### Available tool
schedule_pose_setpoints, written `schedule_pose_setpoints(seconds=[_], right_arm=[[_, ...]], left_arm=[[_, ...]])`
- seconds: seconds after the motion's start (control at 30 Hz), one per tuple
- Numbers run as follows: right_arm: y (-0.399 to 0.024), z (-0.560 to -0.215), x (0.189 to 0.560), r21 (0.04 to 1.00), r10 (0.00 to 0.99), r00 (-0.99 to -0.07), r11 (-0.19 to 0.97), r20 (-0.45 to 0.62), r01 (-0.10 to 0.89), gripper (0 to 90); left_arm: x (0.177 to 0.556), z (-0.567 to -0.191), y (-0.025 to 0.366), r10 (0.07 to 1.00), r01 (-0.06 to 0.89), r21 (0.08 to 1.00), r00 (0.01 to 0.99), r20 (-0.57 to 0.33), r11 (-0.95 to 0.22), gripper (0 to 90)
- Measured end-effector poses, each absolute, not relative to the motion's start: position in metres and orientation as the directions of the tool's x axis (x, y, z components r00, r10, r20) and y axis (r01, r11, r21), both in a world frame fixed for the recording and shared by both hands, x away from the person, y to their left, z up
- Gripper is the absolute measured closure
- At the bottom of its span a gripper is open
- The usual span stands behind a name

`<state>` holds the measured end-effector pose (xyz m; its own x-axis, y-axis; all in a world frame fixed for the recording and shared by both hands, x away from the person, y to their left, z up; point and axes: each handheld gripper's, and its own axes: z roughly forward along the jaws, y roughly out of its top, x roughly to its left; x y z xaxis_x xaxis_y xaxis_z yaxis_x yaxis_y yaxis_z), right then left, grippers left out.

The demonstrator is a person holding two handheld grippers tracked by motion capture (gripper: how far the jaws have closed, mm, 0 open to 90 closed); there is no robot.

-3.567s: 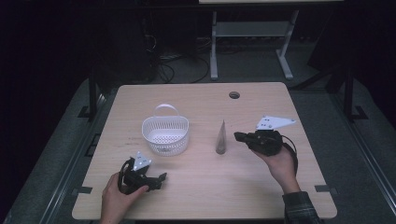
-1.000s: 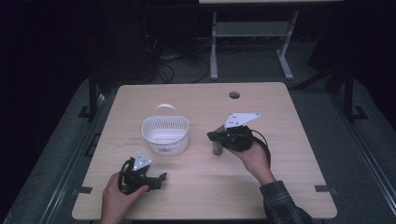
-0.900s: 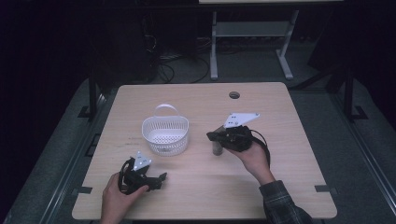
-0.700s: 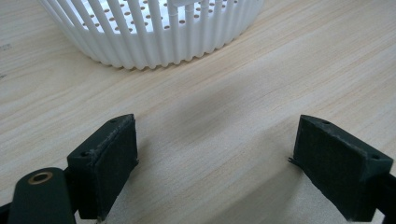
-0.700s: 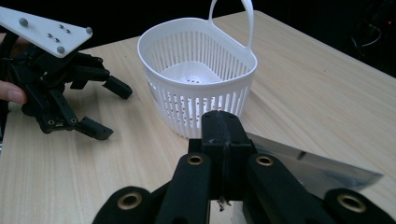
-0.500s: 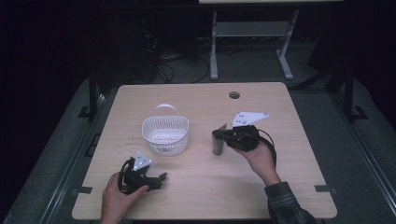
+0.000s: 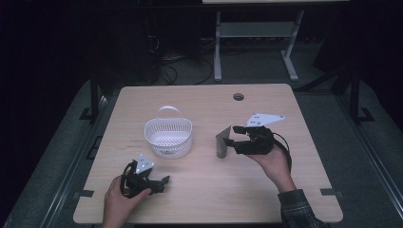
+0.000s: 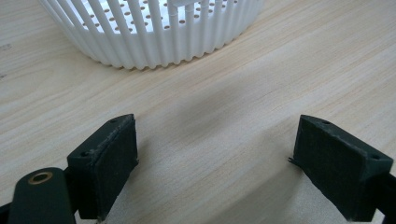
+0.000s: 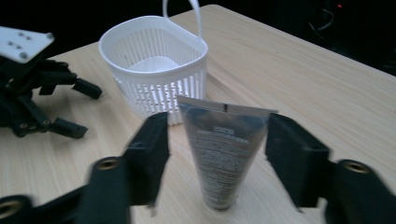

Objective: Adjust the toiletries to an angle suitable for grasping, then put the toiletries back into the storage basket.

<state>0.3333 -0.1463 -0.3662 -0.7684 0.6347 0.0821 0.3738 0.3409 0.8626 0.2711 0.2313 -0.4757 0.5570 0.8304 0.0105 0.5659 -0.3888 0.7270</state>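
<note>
The right gripper (image 9: 217, 154), jaws just opened wide, brackets the cap-down tube (image 9: 224, 154) without touching; the idle left gripper (image 8: 215, 170) gapes near the basket (image 8: 154, 32).

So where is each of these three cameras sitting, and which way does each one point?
High view: above the person's side, looking forward and down on the table; forearms, hands, both grippers show.
Left gripper view: rides the left gripper, low over the table, facing the white basket; open black jaws show.
Right gripper view: rides the right gripper, facing the upright tube, which stands between jaws that have just been opening.
Shared: all views show the basket.
</note>
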Motion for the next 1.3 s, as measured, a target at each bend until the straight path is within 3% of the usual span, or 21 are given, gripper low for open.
schedule_pose_setpoints(seconds=[0.03,0.07,0.2,0.5,0.87,1.3], right_arm=[[-0.146,-0.366,0.333,0.863,0.635,-0.768,0.341,0.082,0.374,33.4],[-0.146,-0.368,0.335,0.860,0.656,-0.749,0.326,0.094,0.393,23.6],[-0.144,-0.370,0.339,0.860,0.672,-0.732,0.303,0.111,0.409,13.4],[-0.129,-0.371,0.345,0.856,0.679,-0.725,0.304,0.113,0.418,4.0],[-0.114,-0.381,0.355,0.848,0.689,-0.717,0.313,0.106,0.427,3.2],[-0.108,-0.388,0.358,0.853,0.696,-0.708,0.297,0.115,0.430,9.5]], left_arm=[[0.271,-0.476,0.231,0.830,0.566,0.727,0.557,0.011,-0.389,12.6],[0.271,-0.476,0.231,0.830,0.566,0.727,0.557,0.011,-0.389,12.6],[0.271,-0.476,0.231,0.830,0.566,0.726,0.558,0.011,-0.390,12.6],[0.271,-0.476,0.232,0.829,0.565,0.727,0.560,0.011,-0.391,12.6],[0.271,-0.476,0.231,0.829,0.567,0.726,0.559,0.010,-0.391,12.7],[0.271,-0.475,0.232,0.827,0.567,0.722,0.562,0.012,-0.396,12.7]])
